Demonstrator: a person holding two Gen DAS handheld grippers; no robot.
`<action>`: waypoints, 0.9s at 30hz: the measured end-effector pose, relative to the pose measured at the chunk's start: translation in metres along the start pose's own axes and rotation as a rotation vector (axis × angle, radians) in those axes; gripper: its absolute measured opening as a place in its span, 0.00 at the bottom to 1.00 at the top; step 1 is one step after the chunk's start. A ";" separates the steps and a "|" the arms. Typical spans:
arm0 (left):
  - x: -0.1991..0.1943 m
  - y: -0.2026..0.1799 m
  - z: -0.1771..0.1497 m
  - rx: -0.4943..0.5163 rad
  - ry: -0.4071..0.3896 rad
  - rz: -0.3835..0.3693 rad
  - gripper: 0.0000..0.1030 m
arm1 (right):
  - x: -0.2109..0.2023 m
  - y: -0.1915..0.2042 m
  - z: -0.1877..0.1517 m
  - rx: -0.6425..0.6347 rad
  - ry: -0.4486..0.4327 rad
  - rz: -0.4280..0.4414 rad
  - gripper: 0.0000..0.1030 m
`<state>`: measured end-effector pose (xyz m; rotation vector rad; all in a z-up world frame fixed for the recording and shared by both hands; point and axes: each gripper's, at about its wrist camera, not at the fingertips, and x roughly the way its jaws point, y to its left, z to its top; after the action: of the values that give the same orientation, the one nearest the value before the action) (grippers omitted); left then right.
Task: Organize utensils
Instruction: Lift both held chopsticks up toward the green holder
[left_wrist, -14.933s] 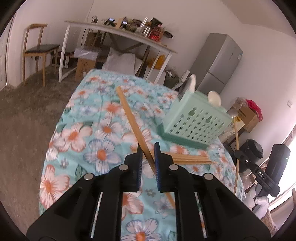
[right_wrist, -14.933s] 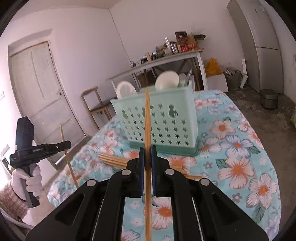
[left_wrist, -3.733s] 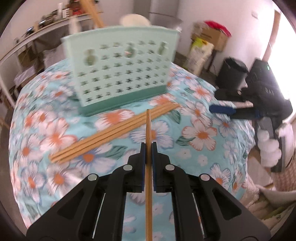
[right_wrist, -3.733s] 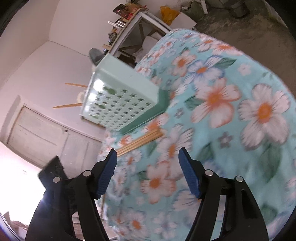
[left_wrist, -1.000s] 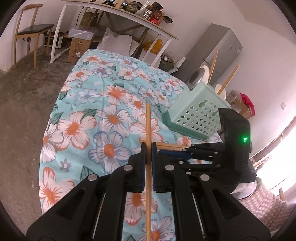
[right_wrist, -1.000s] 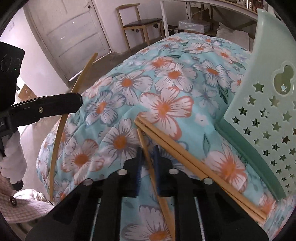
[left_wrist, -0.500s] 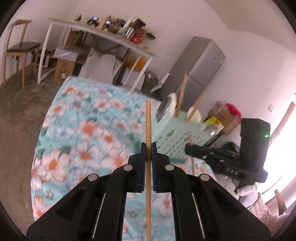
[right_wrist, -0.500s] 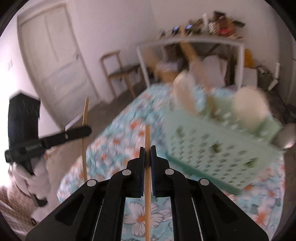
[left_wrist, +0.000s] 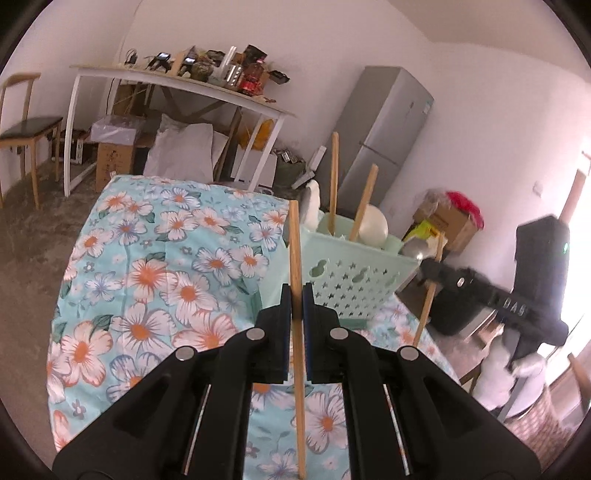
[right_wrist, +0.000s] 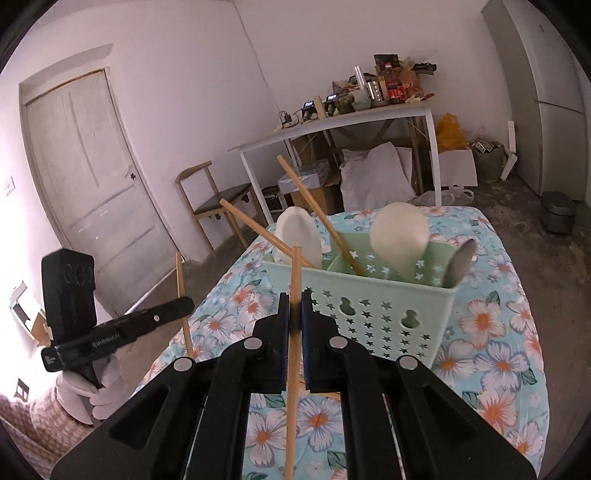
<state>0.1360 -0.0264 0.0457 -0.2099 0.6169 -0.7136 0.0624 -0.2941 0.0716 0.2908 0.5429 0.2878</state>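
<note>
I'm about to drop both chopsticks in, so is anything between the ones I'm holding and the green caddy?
Nothing visible stands between. The right gripper holds a wooden chopstick in front of the mint-green perforated plastic caddy; the left gripper holds another. Two chopsticks and the spoons already stand inside.

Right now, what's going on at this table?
A person is sorting chopsticks into a green basket on the flowered tablecloth, with tongs in each hand. The left tongs are shut on one chopstick, held upright and clear of the table. The right tongs are shut on another chopstick, just in front of the basket. Two chopsticks and some spoons already stand in the basket.
</note>
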 end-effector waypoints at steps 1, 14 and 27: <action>-0.001 -0.002 0.000 0.018 0.004 0.005 0.05 | -0.001 -0.001 0.000 0.001 -0.004 0.003 0.06; -0.025 -0.044 0.023 0.118 -0.066 0.005 0.05 | -0.058 -0.016 0.013 0.029 -0.139 0.048 0.06; -0.044 -0.115 0.102 0.167 -0.417 -0.135 0.05 | -0.117 -0.044 0.021 0.094 -0.286 0.068 0.06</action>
<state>0.1074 -0.0849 0.1913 -0.2384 0.1453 -0.8188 -0.0135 -0.3787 0.1278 0.4344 0.2651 0.2807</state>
